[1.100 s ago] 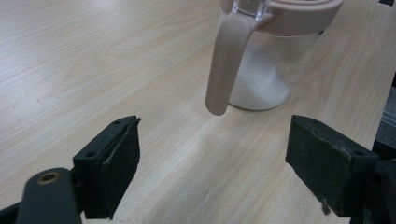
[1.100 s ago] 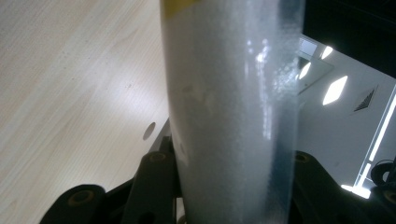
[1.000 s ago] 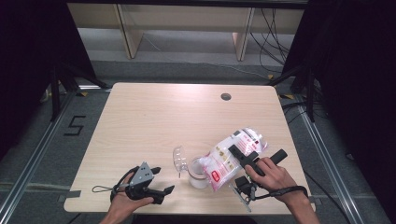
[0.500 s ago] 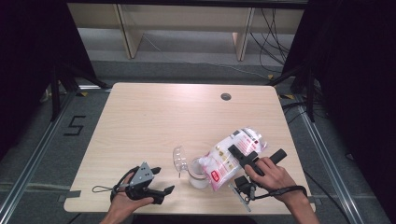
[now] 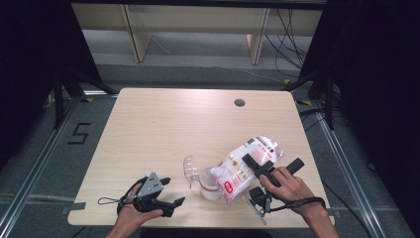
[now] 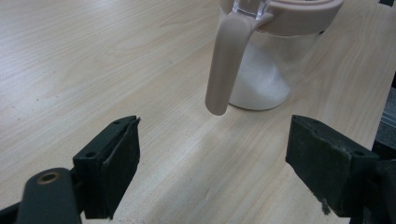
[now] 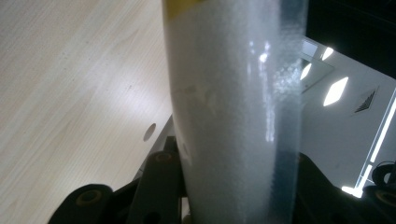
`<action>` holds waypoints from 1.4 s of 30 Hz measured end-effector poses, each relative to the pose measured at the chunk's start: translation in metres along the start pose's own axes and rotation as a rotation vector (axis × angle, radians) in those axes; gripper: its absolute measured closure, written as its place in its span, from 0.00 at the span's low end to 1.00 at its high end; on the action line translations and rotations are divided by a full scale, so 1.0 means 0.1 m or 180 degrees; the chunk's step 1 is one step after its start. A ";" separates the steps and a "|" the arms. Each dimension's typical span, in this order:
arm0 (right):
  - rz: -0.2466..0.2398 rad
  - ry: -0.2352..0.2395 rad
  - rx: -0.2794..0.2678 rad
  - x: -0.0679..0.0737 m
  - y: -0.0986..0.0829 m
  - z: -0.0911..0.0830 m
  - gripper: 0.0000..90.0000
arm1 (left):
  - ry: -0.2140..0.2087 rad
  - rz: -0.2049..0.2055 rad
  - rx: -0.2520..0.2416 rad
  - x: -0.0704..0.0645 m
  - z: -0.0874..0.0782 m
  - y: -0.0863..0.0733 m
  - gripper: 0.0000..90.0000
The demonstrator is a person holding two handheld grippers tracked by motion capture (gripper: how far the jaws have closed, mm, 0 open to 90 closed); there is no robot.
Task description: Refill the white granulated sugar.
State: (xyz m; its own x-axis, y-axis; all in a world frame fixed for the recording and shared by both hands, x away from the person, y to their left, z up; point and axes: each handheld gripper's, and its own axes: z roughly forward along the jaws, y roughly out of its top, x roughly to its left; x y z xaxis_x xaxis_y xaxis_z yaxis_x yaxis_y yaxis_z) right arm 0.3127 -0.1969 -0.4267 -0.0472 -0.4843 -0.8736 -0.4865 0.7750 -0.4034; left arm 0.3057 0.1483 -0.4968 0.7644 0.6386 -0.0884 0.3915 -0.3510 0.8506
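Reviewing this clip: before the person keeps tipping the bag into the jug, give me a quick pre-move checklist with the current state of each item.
1. Right gripper clamped on the bag: ok, the bag sits between its fingers in the right gripper view.
2. Bag tilted with its low end at the jug: ok.
3. Jug upright on the table: ok.
4. Jug lid flipped open: ok.
5. Left gripper steadying the jug: not ok, open, short of the handle.
6. Powder actually landing inside: cannot tell; white powder already lies in the jug.
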 end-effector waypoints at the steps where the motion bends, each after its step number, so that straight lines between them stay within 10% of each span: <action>1: -0.0011 -0.0004 -0.0007 -0.01 0.00 0.00 0.80 | 0.0001 0.0002 0.0002 0.00 0.00 0.00 0.19; 42: -0.0092 -0.0036 -0.0031 -0.05 -0.05 -0.06 0.80 | 0.0019 0.0014 0.0004 0.00 -0.01 0.00 0.19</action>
State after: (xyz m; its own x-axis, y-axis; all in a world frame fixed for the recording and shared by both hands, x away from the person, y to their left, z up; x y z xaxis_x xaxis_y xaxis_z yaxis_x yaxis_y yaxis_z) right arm 0.3100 -0.2010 -0.4187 -0.0232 -0.5019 -0.8646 -0.4960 0.7567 -0.4259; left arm 0.3057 0.1488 -0.4964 0.7631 0.6411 -0.0814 0.3888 -0.3548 0.8503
